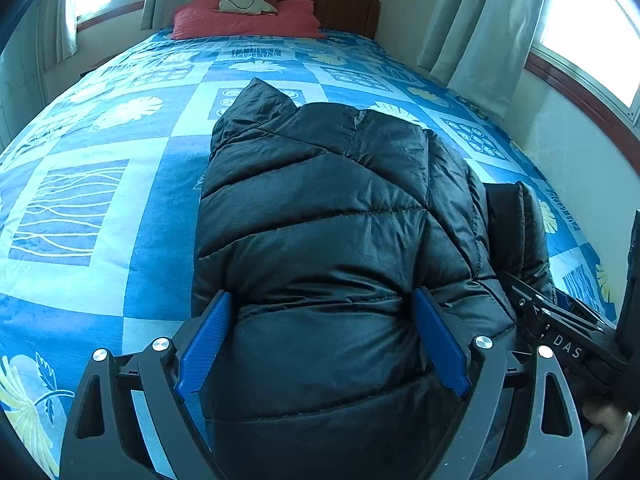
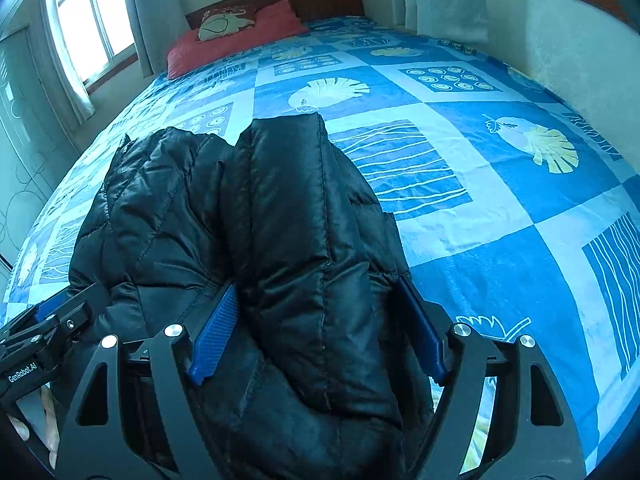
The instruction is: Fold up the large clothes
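both grippers (image 1: 322,340) (image 2: 316,336) angle down, jaws wide, straddling black jacket (image 1: 320,208).

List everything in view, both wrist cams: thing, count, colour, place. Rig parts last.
jacket: 1, black quilted, lying folded on the near part of the bed, its bulk between both grippers' fingers
bedspread: 1, blue with pale squares and leaf prints, covering the bed
pillow: 1, red, at the head of the bed
cushion: 1, cream with a dark pattern, on the pillow
headboard: 1, brown wood, against the far wall
curtains: pale grey, beside the windows
windows: 2, bright, wood sills, either side of the bed
left gripper: 1, black with blue pads, jaws wide around the jacket
right gripper: 1, same, jaws wide around the jacket
hand: partly visible, holding the right gripper
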### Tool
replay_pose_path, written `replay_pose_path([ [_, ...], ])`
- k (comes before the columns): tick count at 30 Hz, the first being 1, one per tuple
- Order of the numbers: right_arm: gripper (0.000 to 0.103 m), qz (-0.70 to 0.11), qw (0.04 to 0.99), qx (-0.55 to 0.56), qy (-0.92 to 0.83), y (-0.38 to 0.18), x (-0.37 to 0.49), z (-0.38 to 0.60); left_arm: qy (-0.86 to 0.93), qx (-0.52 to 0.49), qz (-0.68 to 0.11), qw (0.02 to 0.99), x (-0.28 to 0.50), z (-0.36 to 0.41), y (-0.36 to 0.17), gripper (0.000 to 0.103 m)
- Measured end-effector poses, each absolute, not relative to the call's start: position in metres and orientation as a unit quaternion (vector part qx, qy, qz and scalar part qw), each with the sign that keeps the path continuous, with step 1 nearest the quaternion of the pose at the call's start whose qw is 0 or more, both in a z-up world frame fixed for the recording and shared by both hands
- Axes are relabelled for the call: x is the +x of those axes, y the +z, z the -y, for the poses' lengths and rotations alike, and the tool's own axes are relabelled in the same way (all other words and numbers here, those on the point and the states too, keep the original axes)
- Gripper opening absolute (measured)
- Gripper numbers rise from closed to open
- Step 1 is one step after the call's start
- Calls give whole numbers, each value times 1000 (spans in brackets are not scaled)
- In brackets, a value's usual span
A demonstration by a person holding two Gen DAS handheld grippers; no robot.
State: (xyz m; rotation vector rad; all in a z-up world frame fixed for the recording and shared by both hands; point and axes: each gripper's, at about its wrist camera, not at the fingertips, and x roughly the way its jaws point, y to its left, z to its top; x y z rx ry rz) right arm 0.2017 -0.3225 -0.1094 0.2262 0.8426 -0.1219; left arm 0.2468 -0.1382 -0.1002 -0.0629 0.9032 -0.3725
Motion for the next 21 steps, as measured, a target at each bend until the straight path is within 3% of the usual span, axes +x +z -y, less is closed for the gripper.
replay_pose_path([
  [11, 84, -413, 895, 163, -47, -107, 192, 341, -188, -146, -469, 851, 235, 86, -94, 88],
  [21, 90, -420, 873, 247, -15, -124, 195, 364, -194, -256, -479, 817, 236, 69, -126, 90],
])
